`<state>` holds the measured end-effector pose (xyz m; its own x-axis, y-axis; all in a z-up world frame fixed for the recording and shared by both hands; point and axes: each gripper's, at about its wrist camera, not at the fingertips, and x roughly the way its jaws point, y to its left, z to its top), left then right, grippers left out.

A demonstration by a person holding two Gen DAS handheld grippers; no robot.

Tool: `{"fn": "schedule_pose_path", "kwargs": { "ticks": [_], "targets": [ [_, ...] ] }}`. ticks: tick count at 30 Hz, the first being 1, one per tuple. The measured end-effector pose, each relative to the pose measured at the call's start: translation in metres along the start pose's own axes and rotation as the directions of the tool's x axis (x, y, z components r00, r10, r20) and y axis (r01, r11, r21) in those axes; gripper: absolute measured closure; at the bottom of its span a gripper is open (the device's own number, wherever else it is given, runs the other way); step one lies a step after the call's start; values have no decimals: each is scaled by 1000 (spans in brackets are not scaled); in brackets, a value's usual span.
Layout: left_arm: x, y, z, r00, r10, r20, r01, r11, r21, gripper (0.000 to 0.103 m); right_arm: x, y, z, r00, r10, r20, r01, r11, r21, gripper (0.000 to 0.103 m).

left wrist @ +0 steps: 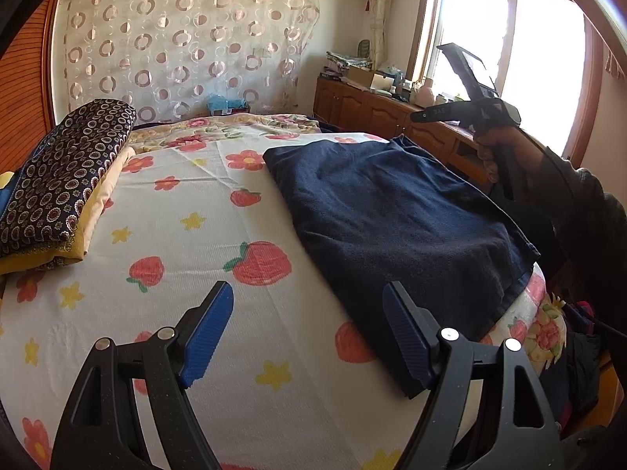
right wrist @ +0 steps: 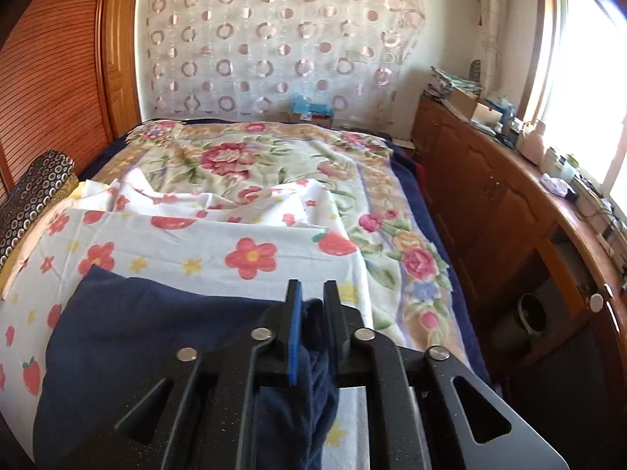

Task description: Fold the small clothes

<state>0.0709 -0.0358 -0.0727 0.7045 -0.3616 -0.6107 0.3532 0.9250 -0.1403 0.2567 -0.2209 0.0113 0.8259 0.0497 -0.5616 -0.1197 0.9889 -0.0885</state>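
Note:
A navy fleece garment [left wrist: 392, 215] lies spread on the right half of the strawberry-print sheet [left wrist: 196, 203]. In the left wrist view my left gripper [left wrist: 309, 288] hovers open above the sheet at the garment's near left edge, with nothing between its blue pads [left wrist: 207, 329]. In the right wrist view my right gripper [right wrist: 312, 286] is shut on a bunched fold of the navy garment [right wrist: 156, 333]. The cloth hangs down between and below its jaws. A person's hand [left wrist: 493, 149] holds that gripper above the garment's far right corner.
A folded stack of patterned bedding [left wrist: 66, 172] lies at the bed's left side. A floral blanket [right wrist: 254, 156] covers the far half of the bed. A cluttered wooden cabinet [right wrist: 490, 203] runs along the right under a bright window [left wrist: 529, 58]. A wooden wardrobe [right wrist: 58, 78] stands at the left.

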Motion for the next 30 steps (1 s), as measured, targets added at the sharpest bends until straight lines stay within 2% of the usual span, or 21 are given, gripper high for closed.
{"fn": "schedule_pose_path", "kwargs": {
  "ticks": [2, 7, 11, 14, 15, 16, 17, 18, 20, 22, 24, 27, 29, 30],
  "targets": [
    [1, -1, 0, 1000, -4, -2, 4, 1000, 2, 24, -1, 4, -3, 999, 38, -2, -38, 999, -3, 88],
    [4, -6, -1, 1000, -9, -13, 10, 1000, 13, 24, 3, -1, -12, 997, 62, -37, -63, 997, -36, 73],
    [5, -7, -2, 1000, -10, -16, 10, 1000, 17, 24, 21, -15, -16, 993, 66, -102, -69, 997, -26, 72],
    [6, -7, -3, 1000, -10, -19, 11, 1000, 16, 24, 33, -15, -12, 984, 104, -142, -110, 993, -33, 72],
    [6, -7, -3, 1000, -11, -21, 12, 1000, 14, 24, 35, -15, -10, 983, 102, -155, -111, 993, -46, 73],
    [7, -7, -4, 1000, -13, -22, 13, 1000, 12, 24, 39, -14, -9, 982, 94, -165, -105, 993, -59, 82],
    [7, -7, -4, 1000, -13, -23, 13, 1000, 10, 24, 41, -16, -7, 981, 87, -172, -99, 993, -65, 86],
    [8, -7, -5, 1000, -13, -25, 13, 1000, 10, 24, 42, -19, -6, 982, 87, -170, -100, 993, -65, 96],
    [9, -8, -5, 999, -15, -29, 15, 1000, 10, 24, 38, -26, 0, 987, 82, -137, -91, 994, -59, 97],
    [9, -9, -6, 999, -16, -30, 16, 1000, 12, 24, 31, -39, 3, 991, 93, -94, -93, 996, -3, 97],
    [10, -9, -5, 999, -18, -31, 18, 1000, 14, 24, 22, -56, 6, 998, 44, -43, -41, 997, 62, 97],
    [11, -10, -5, 999, -18, -34, 19, 1000, 18, 24, 19, -84, 7, 998, 54, -30, -48, 985, 165, 97],
    [12, -11, -5, 999, -18, -36, 18, 1000, 20, 24, 15, -93, 7, 1000, 19, -18, -16, 987, 162, 97],
    [12, -11, -5, 999, -18, -38, 19, 1000, 21, 24, 13, -95, 7, 999, 34, -16, -31, 986, 162, 97]
  ]
}}
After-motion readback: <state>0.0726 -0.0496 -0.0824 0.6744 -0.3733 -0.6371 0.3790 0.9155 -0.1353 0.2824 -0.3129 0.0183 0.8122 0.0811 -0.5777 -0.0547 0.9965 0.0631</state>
